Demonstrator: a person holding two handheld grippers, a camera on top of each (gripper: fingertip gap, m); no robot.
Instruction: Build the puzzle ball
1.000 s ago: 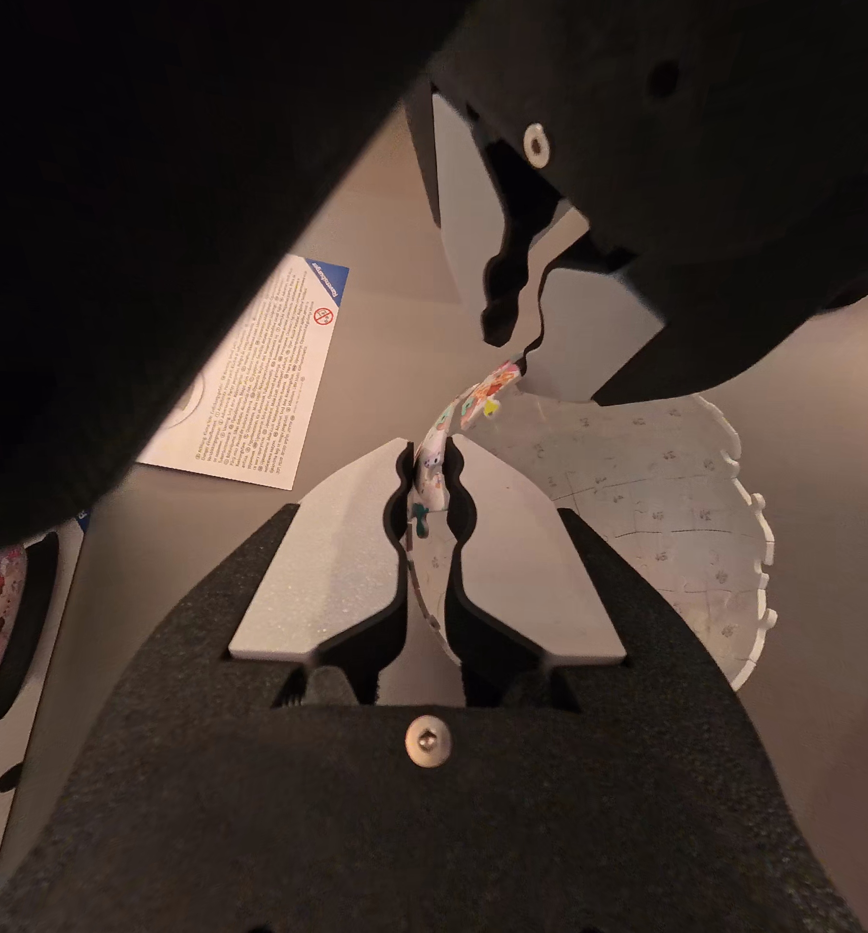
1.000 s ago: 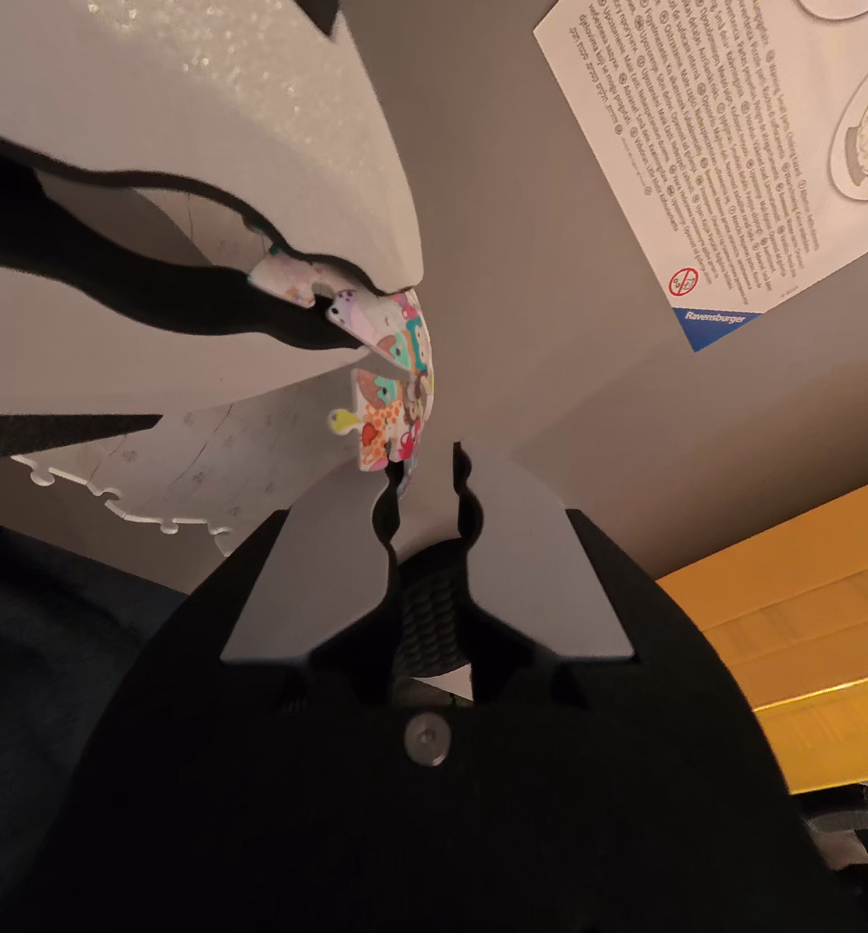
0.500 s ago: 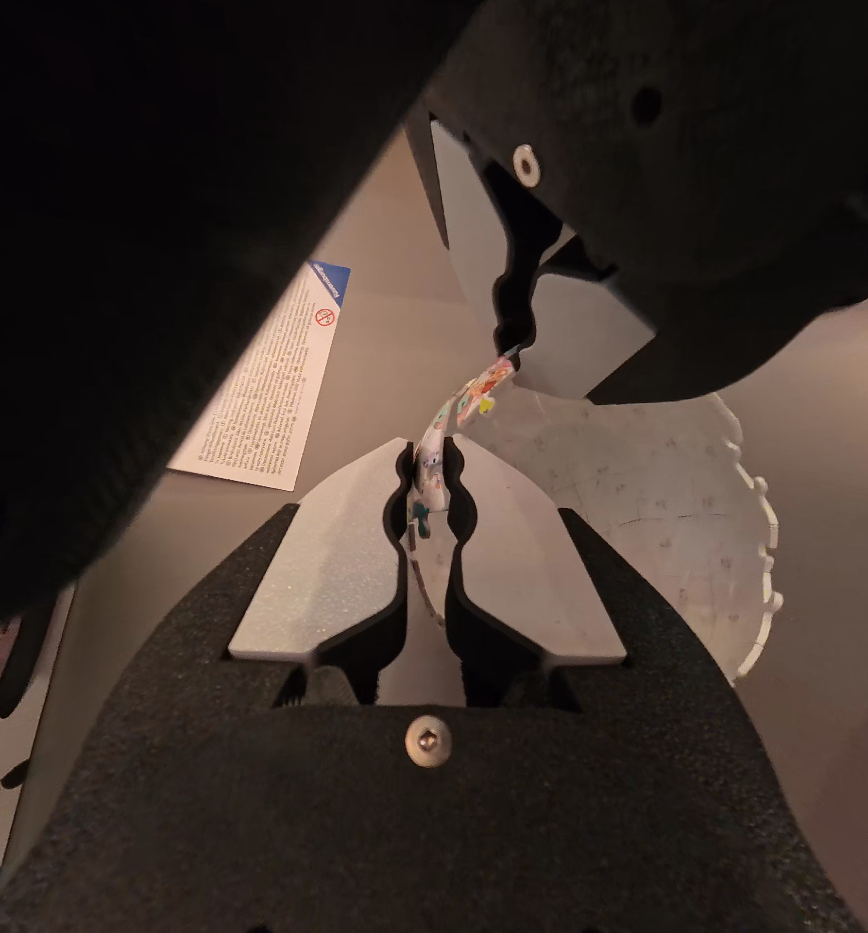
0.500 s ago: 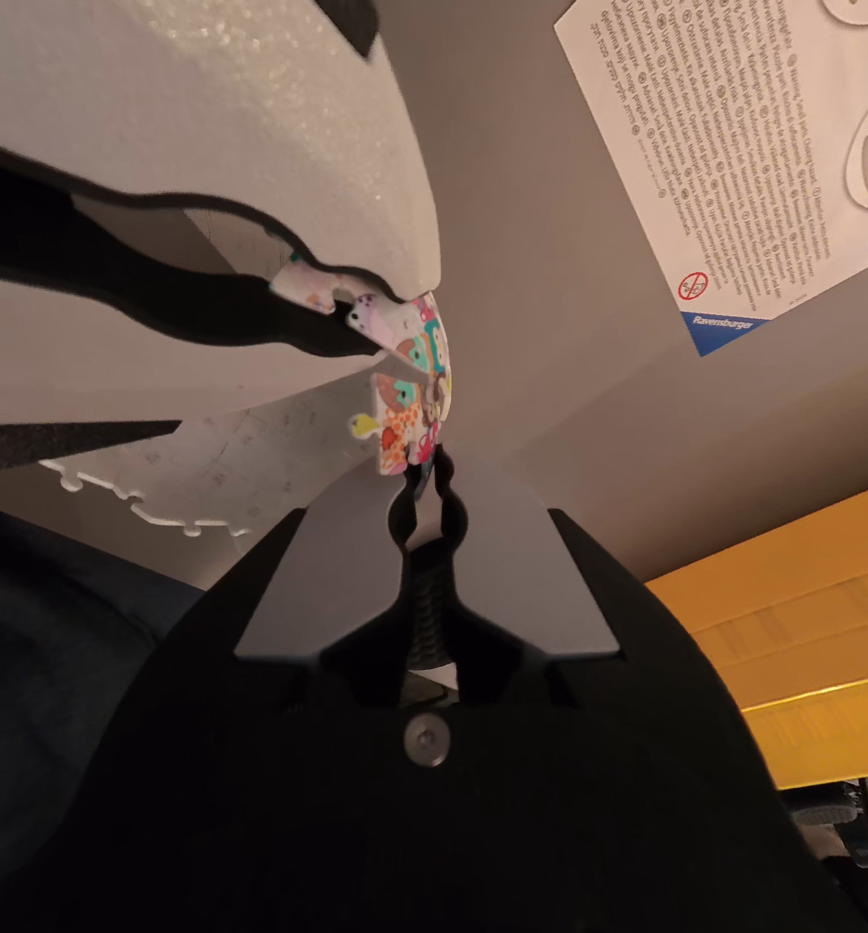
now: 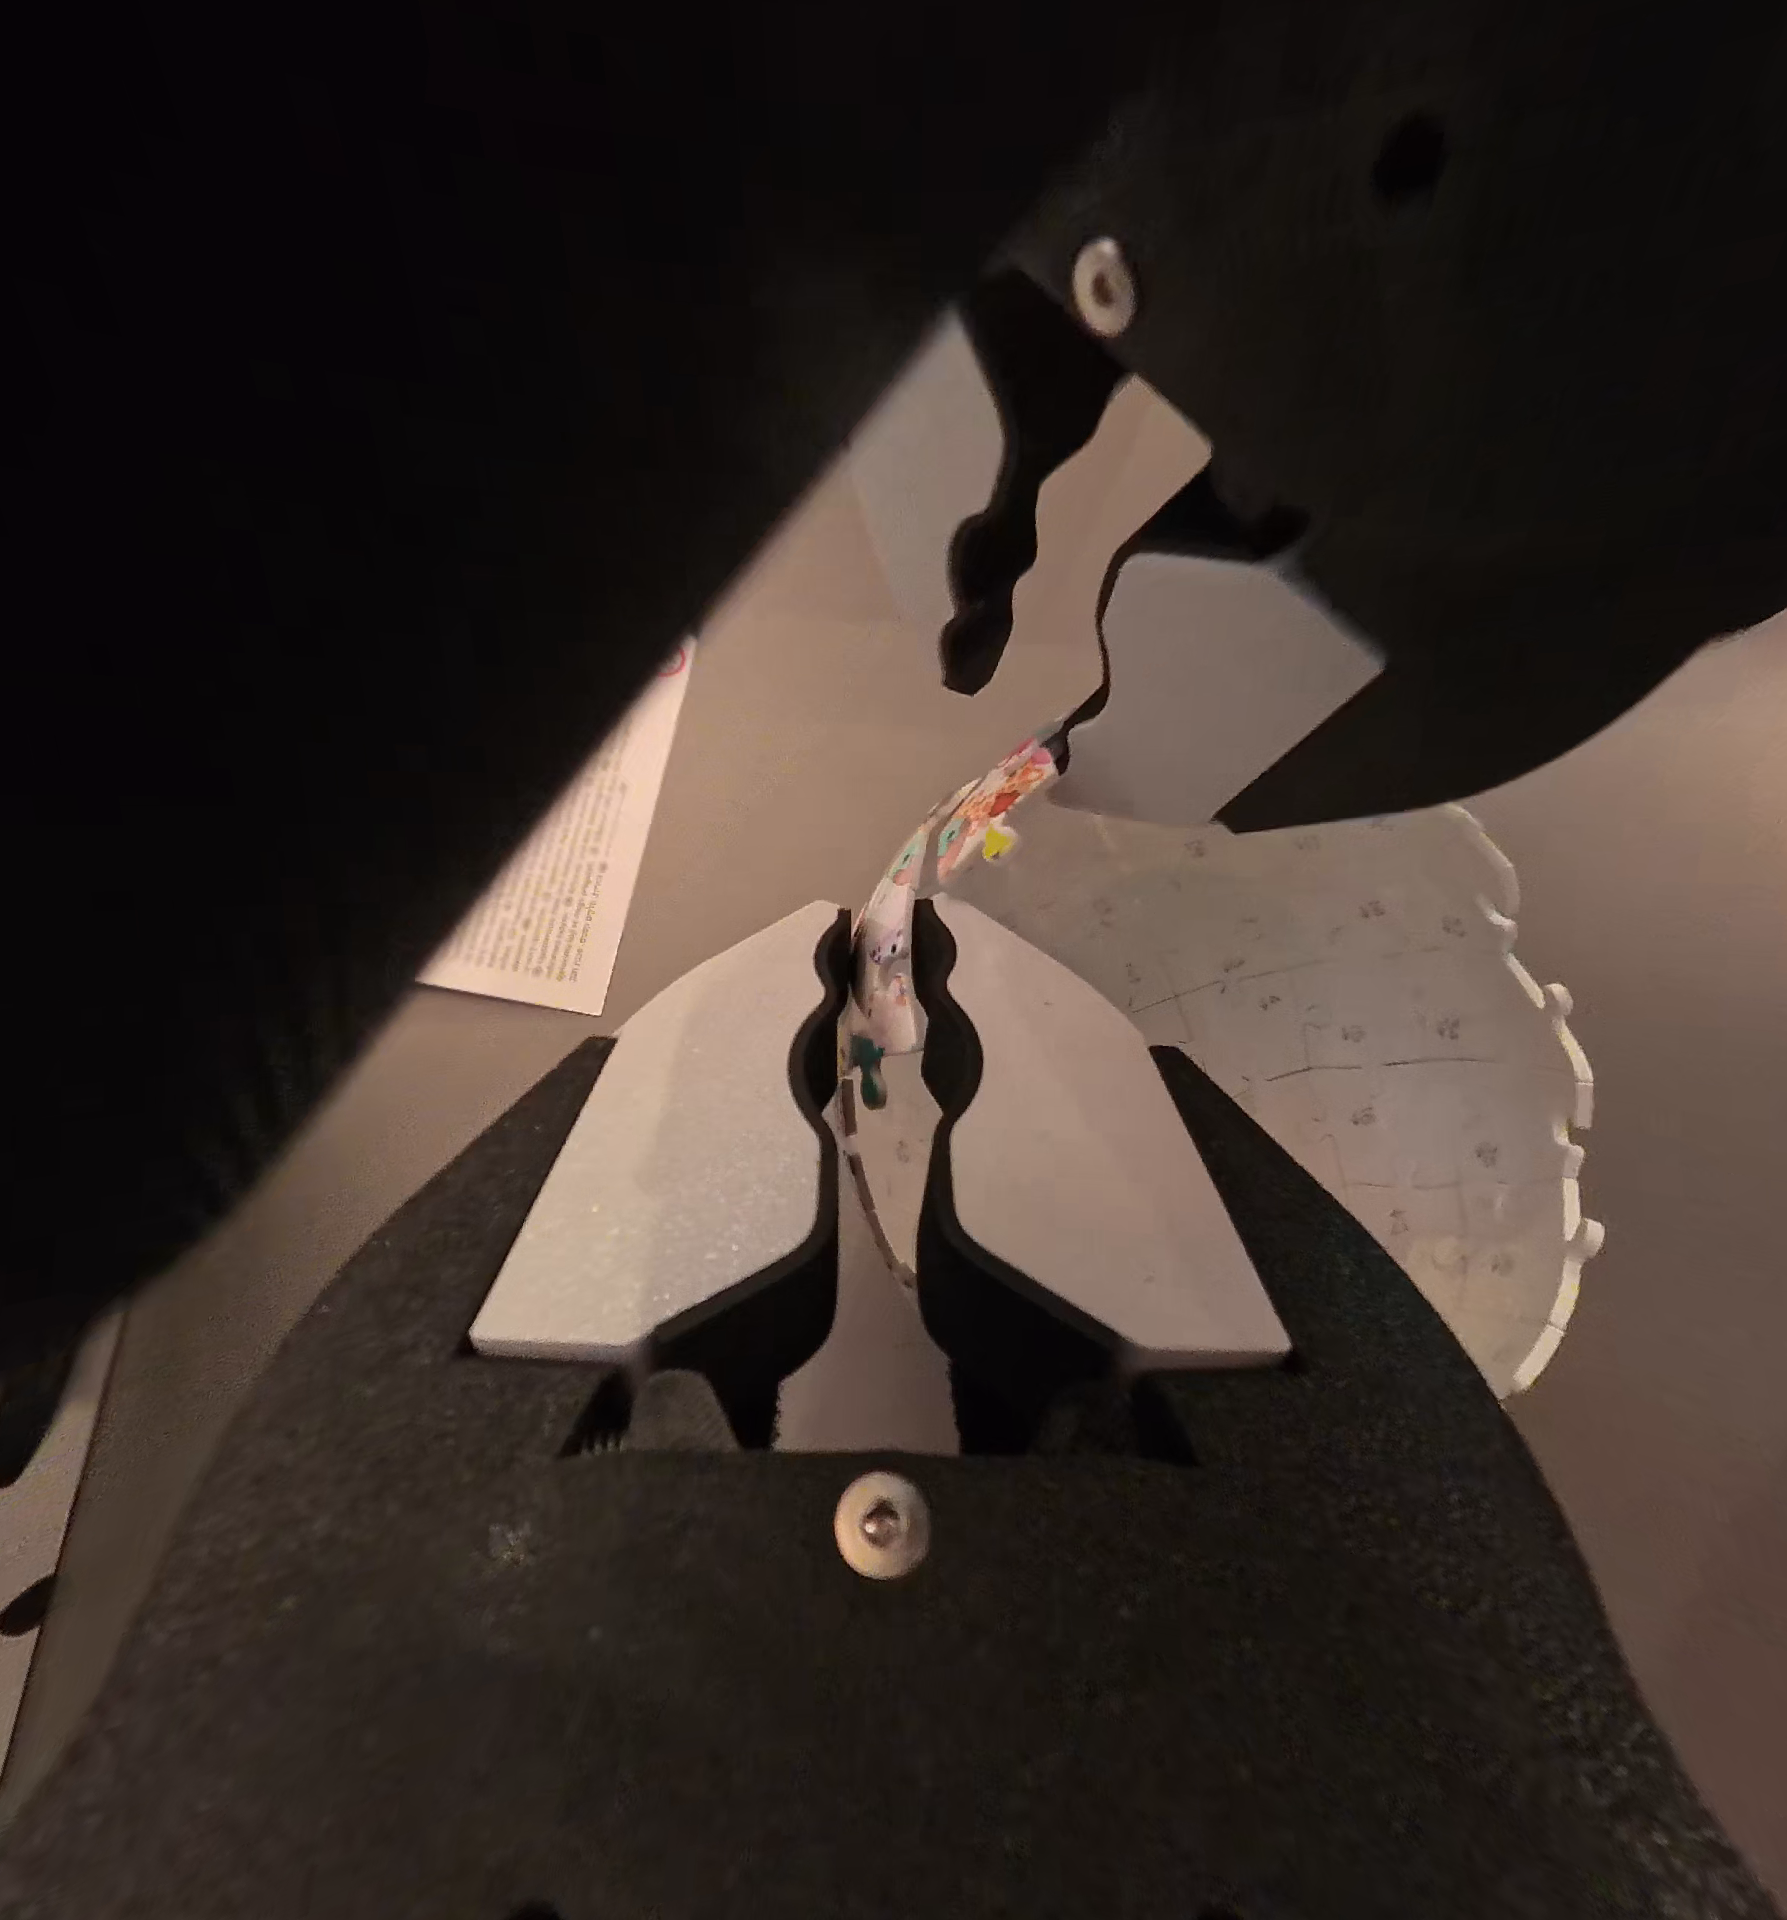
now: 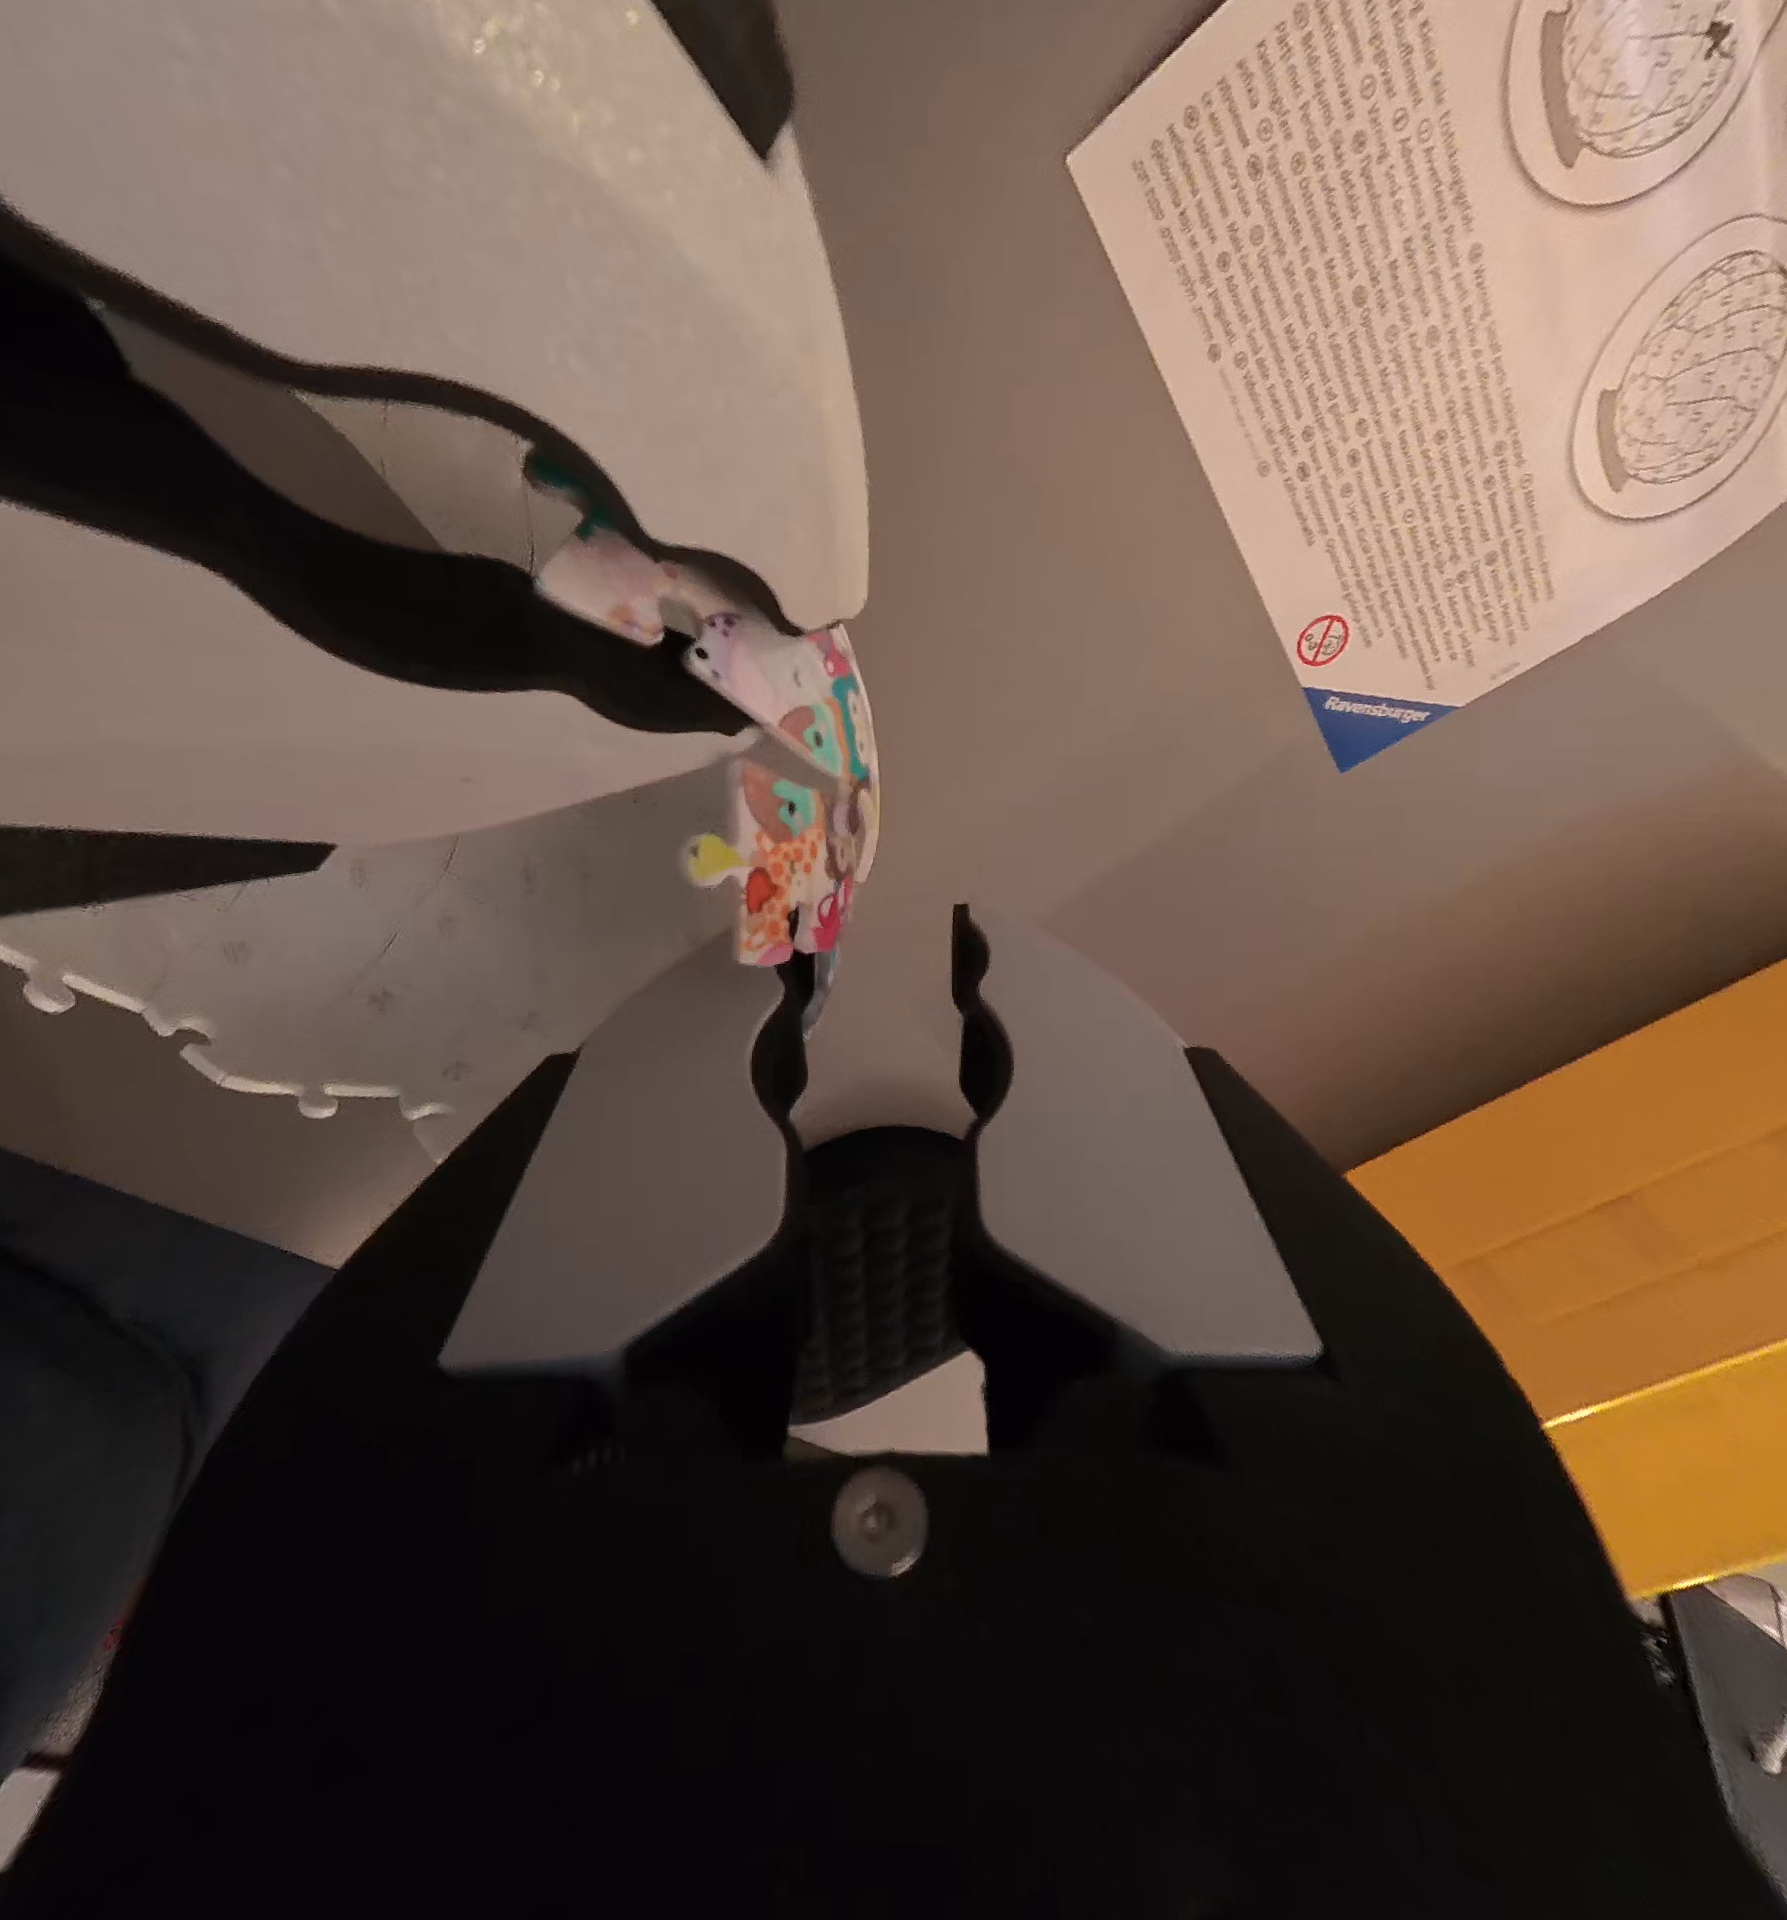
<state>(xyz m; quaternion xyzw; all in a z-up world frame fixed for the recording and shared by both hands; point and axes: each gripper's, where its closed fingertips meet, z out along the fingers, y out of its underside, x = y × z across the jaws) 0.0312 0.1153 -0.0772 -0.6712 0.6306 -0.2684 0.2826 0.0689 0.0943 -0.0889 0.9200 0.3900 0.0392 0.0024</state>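
**Left gripper holds the puzzle-ball shell; right gripper parted at its rim**

The left gripper has its fingers closed to a narrow slot on the rim of the half-built puzzle ball. The shell is held clear of the grey bench. Its white, numbered inner face is turned toward the left wrist camera, and its toothed open edge runs down the far right side.

The right gripper stands with its fingers apart, a clear gap between the tips. Nothing is clamped in that gap. The left-hand fingertip is touching or just beside the end of the coloured puzzle piece; which of the two cannot be told. That piece stands out from the shell rim, right beside the left gripper's fingertips.

A printed instruction sheet lies flat on the bench beyond both grippers. A yellow box sits at the right edge of the right wrist view.
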